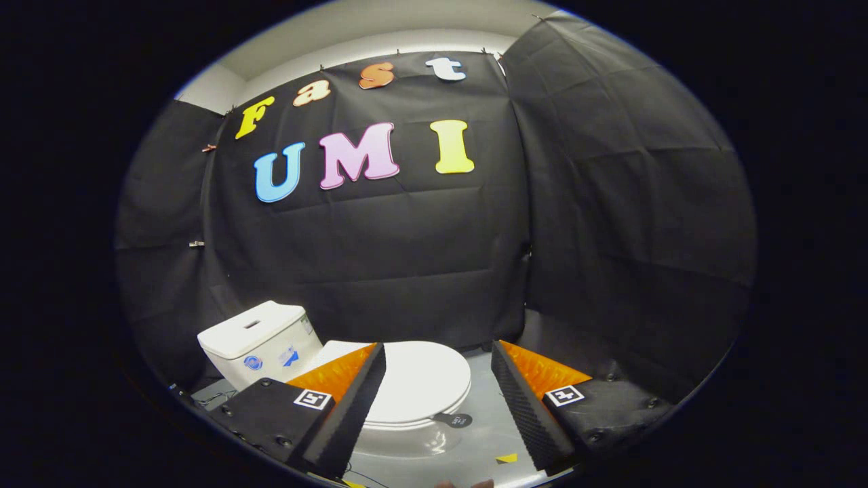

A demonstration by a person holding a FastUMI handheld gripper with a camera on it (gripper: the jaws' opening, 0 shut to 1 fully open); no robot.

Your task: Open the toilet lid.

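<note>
So from the gripper view, nothing's really done yet: the toilet lid (pixel 424 383) is flat down on the bowl, fully closed. The tongs (pixel 437 400) are spread wide apart and empty, hanging above and in front of the toilet, with the lid showing between the two fingers and a bit beyond them. No contact with it at all. My guess is the whole job is still ahead: get down to the front edge of the lid, hook under it, swing it up toward the tank (pixel 261 342).

Around it: the tank sits behind the lid, off toward the left finger. There's a small dark tag (pixel 460 420) at the lid's front rim, and a yellow scrap (pixel 506 459) on the grey floor (pixel 475 447) near the right finger. Nothing looks to be blocking the approach.
</note>
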